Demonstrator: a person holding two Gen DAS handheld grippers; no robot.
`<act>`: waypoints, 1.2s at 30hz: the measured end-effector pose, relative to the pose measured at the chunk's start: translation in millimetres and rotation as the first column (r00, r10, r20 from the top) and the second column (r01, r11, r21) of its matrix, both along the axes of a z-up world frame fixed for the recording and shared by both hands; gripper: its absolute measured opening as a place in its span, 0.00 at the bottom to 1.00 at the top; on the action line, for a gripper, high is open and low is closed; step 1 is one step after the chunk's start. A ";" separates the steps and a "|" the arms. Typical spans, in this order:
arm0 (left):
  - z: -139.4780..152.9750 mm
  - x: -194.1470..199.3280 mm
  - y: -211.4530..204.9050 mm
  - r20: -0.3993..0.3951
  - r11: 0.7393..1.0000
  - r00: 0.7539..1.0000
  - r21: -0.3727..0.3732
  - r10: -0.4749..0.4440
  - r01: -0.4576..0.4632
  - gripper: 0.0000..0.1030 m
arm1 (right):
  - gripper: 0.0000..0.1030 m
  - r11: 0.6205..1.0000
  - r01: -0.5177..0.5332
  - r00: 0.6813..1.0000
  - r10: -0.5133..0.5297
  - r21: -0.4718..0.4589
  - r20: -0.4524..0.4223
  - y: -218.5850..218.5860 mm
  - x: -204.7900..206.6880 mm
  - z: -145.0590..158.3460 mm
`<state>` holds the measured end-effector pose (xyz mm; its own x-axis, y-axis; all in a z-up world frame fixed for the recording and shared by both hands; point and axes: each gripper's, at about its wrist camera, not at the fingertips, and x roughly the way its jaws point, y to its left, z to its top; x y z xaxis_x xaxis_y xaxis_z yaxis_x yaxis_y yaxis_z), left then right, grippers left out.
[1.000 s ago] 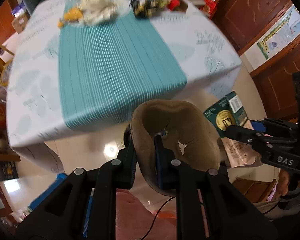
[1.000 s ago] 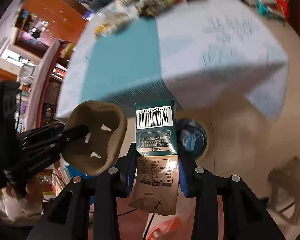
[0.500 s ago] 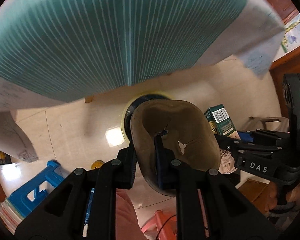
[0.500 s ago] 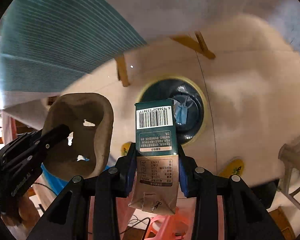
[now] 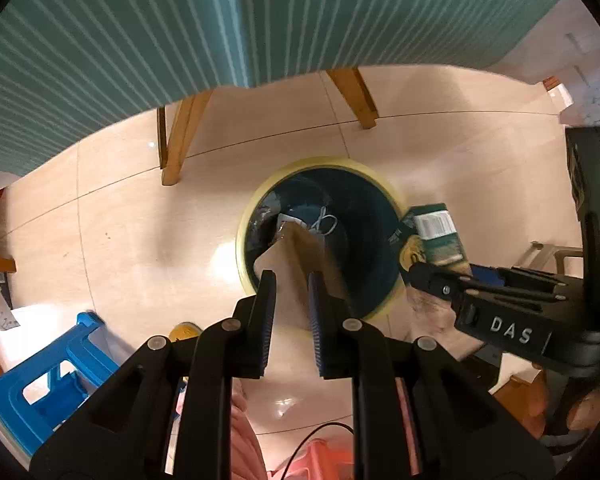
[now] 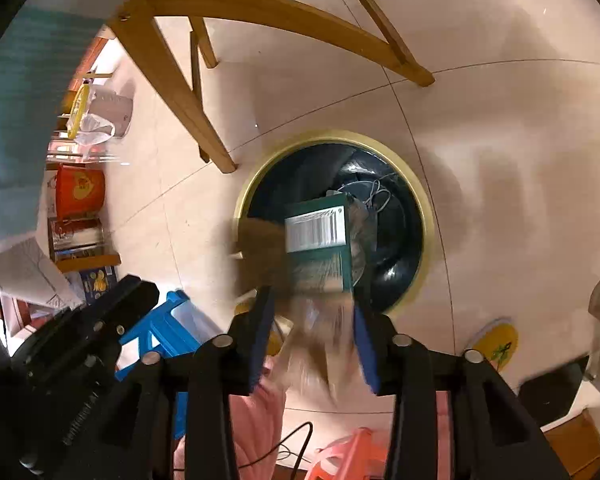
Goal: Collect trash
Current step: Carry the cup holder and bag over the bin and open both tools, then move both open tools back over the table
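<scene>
A dark bin with a yellow rim (image 5: 320, 160) (image 6: 428, 216) stands on the floor right below both grippers, with crumpled trash inside. My left gripper (image 5: 291, 280) is shut on a brown paper tray (image 5: 312, 248), which hangs edge-on over the bin's mouth. In the right wrist view the tray (image 6: 260, 248) is a brown blur beyond the left gripper (image 6: 148, 288). The jaws of my right gripper (image 6: 314, 320) are opening. The green carton with a barcode (image 6: 318, 240) lies loose and blurred between them, sliding toward the bin. From the left, the carton (image 5: 432, 236) and right gripper (image 5: 424, 276) are at the bin's right rim.
The striped teal tablecloth (image 5: 180, 32) hangs overhead, with wooden table legs (image 5: 176, 140) (image 6: 188, 92) just behind the bin. A blue plastic stool (image 5: 40, 380) (image 6: 160, 328) stands at the left, a pink one (image 6: 348, 452) at the bottom. Buckets and boxes (image 6: 78, 188) line the far left.
Both grippers have dropped from above the tabletop to just over the bin. The tray has swung from facing the camera to edge-on. The carton has come loose between the right fingers.
</scene>
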<state>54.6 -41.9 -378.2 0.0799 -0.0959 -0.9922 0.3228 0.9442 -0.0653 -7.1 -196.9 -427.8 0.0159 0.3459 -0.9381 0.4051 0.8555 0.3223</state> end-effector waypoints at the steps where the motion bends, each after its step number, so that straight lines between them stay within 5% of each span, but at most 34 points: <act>1: -3.8 0.1 1.0 -0.004 1.000 1.000 0.004 0.003 -0.003 0.13 | 0.52 1.000 0.005 1.000 -0.005 -0.003 -0.001 -0.2 2.3 -2.5; 4: -9.7 4.1 2.5 -0.005 1.000 1.000 0.005 0.022 -0.022 0.19 | 0.54 1.000 0.020 1.000 -0.020 -0.016 -0.001 0.2 3.8 -6.9; 6: -9.4 4.2 1.7 -0.005 0.999 0.999 0.000 0.033 -0.033 0.38 | 0.54 1.000 0.026 1.000 -0.026 -0.017 -0.004 1.6 4.6 -11.0; 7: -8.9 4.5 3.1 0.000 0.999 0.999 0.001 0.035 -0.035 0.40 | 0.54 0.999 0.024 1.000 -0.025 -0.023 -0.004 2.7 3.7 -10.8; 17: 19.2 1.5 13.7 0.022 0.998 0.998 0.014 0.060 -0.060 0.40 | 0.54 0.998 0.022 1.000 -0.021 -0.056 0.016 8.4 -5.6 14.1; 24: 67.4 -4.5 16.2 0.039 0.998 0.998 0.003 0.056 -0.056 0.40 | 0.54 0.997 0.016 0.999 -0.012 -0.071 0.052 9.1 -9.2 58.0; 36: 183.8 -22.1 36.2 0.084 0.999 0.996 -0.047 -0.015 0.019 0.40 | 0.54 0.998 -0.020 0.988 0.028 -0.056 0.150 27.6 -30.6 187.8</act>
<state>32.4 -5.7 -194.4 0.1600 -0.1452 -0.9764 0.3448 0.9350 -0.0825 -37.7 -169.3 -240.0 0.1505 0.2962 -0.9432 0.3345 0.8825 0.3306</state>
